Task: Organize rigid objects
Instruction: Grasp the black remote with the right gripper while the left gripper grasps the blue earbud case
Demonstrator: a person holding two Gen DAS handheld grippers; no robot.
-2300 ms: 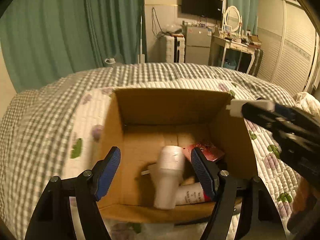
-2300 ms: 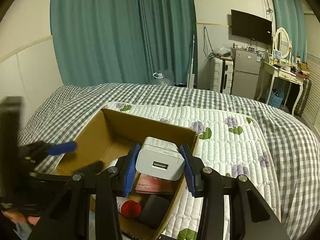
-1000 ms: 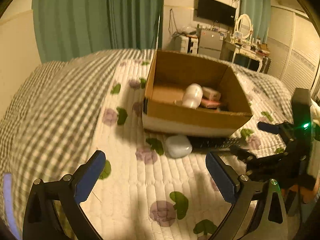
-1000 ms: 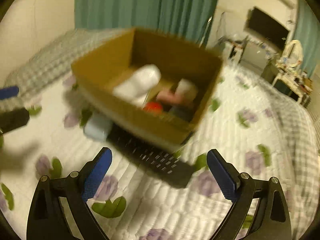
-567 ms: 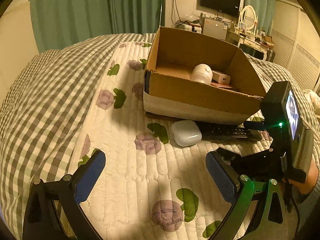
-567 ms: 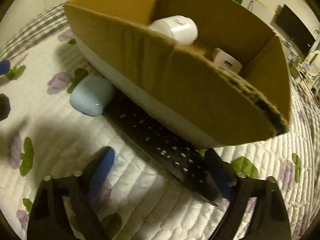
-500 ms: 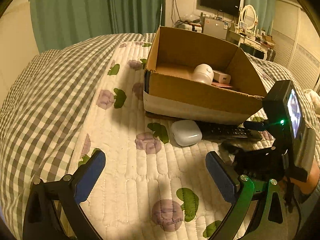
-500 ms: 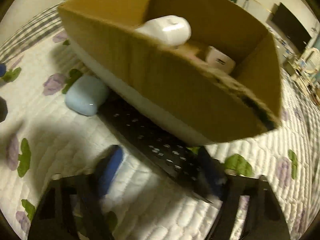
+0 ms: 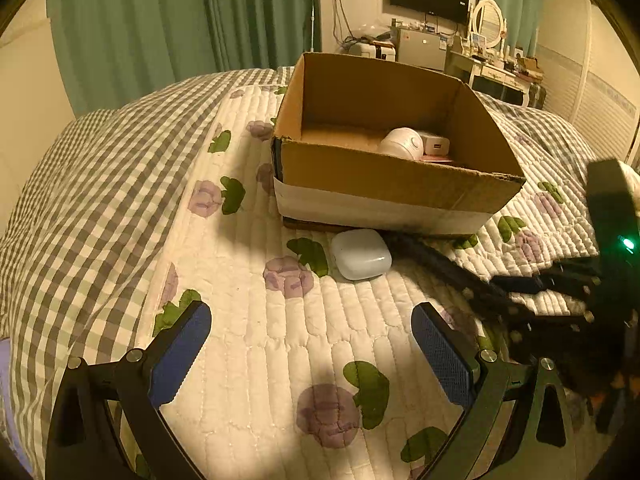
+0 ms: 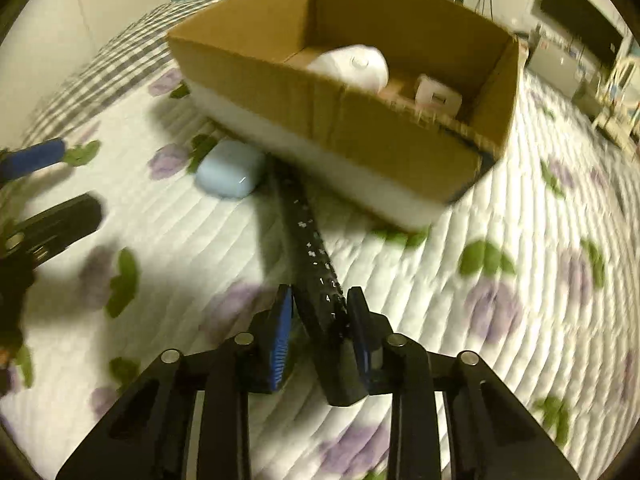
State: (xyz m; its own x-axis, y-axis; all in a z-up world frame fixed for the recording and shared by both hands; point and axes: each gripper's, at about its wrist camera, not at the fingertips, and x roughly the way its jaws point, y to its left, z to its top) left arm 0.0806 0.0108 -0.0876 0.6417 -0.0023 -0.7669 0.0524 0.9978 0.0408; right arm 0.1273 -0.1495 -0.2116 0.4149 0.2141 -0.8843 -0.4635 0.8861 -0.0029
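The black remote control [image 10: 316, 264] lies on the quilted bedspread [image 10: 500, 280] with its long axis running from my right gripper [image 10: 320, 336] up toward eleven o'clock. Its far end reaches the foot of the cardboard box [image 10: 360, 128], just beside the pale blue earbud case [image 10: 230, 174]. The near end, the one with the number keys, sits between my right fingers, which are clenched on its two long edges. The view is blurred, so I judge it a firm grasp but cannot confirm full contact on both pads.

From my left gripper [image 9: 312, 344] the remote shows as a dark blurred bar [image 9: 436, 264] at about two o'clock, with the earbud case [image 9: 360, 254] close to twelve o'clock and the box [image 9: 384, 184] behind it. My left jaws are spread wide and hold nothing, hovering above the bedspread [image 9: 256, 320].

The right hand is plainly the nearer one to the remote. Because I grip only one end, the long body will lever downward when lifted, so I judge the lift should be kept level. The box opening lies ahead toward twelve to one o'clock. Inside it already are a white rounded device [image 10: 352, 66] and a white charger block [image 10: 438, 96], so the remote should be laid along the free side.
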